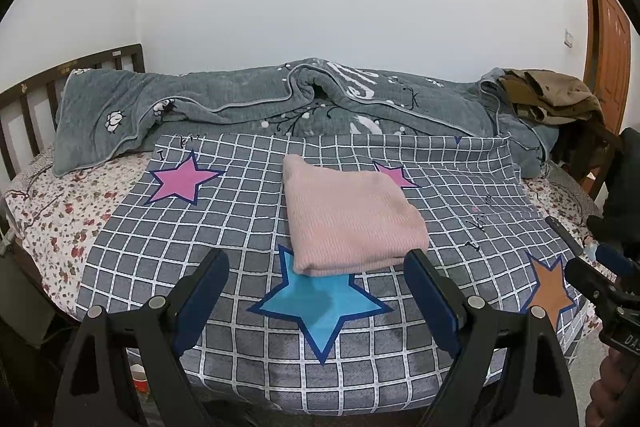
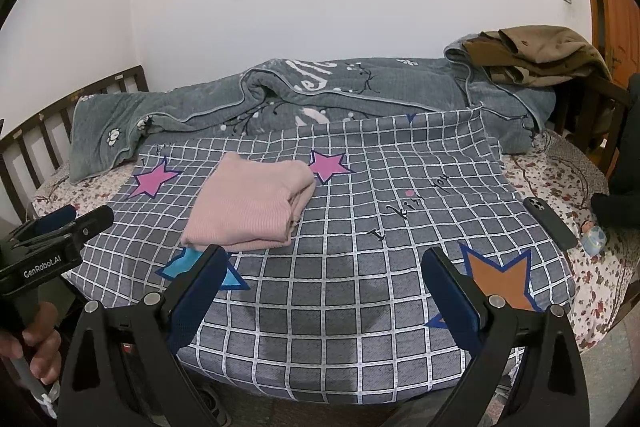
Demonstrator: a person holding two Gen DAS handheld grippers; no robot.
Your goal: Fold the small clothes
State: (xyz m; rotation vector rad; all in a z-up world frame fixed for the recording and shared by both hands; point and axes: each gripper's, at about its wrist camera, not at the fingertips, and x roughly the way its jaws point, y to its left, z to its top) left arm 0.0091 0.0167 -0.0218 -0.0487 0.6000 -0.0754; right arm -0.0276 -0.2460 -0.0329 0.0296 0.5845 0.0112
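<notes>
A pink ribbed garment (image 1: 352, 217) lies folded into a neat rectangle on the grey checked cloth (image 1: 200, 227) with stars. In the right wrist view the garment (image 2: 252, 209) sits left of centre. My left gripper (image 1: 316, 261) is open and empty, held just in front of the garment's near edge. My right gripper (image 2: 324, 259) is open and empty, to the right of the garment above bare checked cloth (image 2: 360, 227). Each gripper shows at the edge of the other's view.
A rumpled grey-green quilt (image 1: 240, 103) lies along the back of the bed. Brown clothes (image 2: 540, 59) are piled at the back right. A dark phone (image 2: 550, 223) and a small blue item (image 2: 596, 237) lie on the floral sheet (image 2: 560, 171). A wooden headboard (image 1: 24, 107) stands at left.
</notes>
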